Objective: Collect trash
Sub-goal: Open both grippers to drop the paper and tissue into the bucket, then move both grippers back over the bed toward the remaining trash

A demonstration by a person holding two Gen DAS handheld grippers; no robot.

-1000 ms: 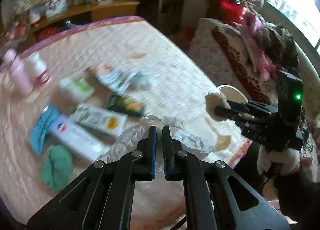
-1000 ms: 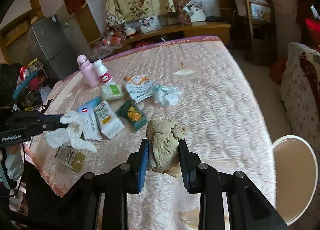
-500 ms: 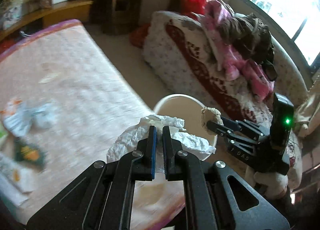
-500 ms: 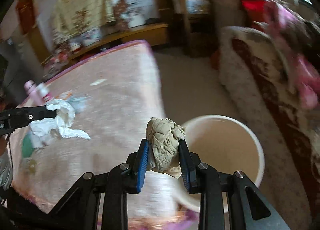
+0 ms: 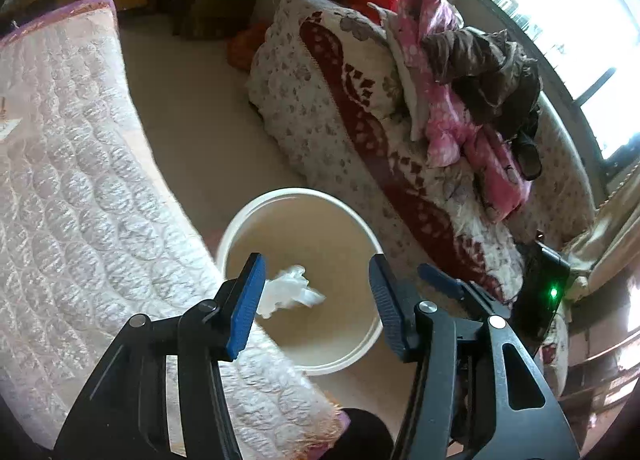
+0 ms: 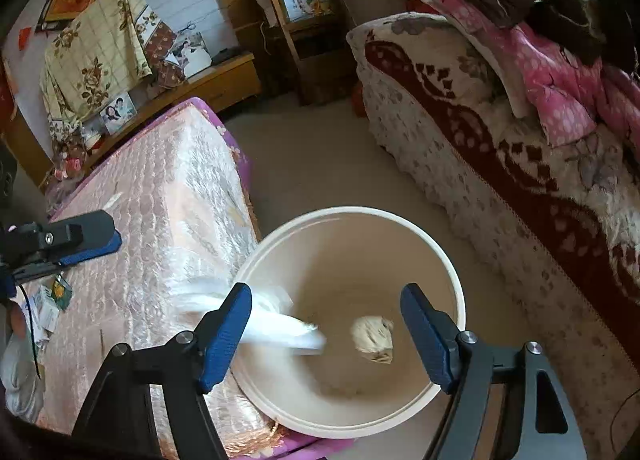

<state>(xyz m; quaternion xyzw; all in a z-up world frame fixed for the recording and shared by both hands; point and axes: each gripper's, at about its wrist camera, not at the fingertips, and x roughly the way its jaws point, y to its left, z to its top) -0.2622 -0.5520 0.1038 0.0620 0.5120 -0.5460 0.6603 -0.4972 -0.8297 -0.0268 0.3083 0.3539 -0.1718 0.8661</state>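
Note:
A round cream bin (image 5: 362, 236) stands on the floor beside the mattress; it also shows in the right wrist view (image 6: 452, 272). My left gripper (image 5: 316, 300) is open above it, and a crumpled white tissue (image 5: 288, 290) falls from it, blurred in the right wrist view (image 6: 280, 330). My right gripper (image 6: 326, 334) is open over the bin, and a crumpled beige paper ball (image 6: 374, 338) drops inside. The right gripper (image 5: 440, 284) shows at the right of the left view. One left finger (image 6: 86, 240) shows at the left of the right view.
A pink quilted mattress (image 5: 68, 188) lies left of the bin, with a few packets (image 6: 48, 300) on it. A floral sofa (image 5: 360, 108) piled with clothes (image 5: 460, 72) stands to the right. A strip of bare floor (image 6: 312, 164) runs between them. Wooden shelves stand behind.
Both grippers swung from the mattress to over the bin and opened. The white tissue left my left gripper and the beige ball left my right; both are falling into the bin.

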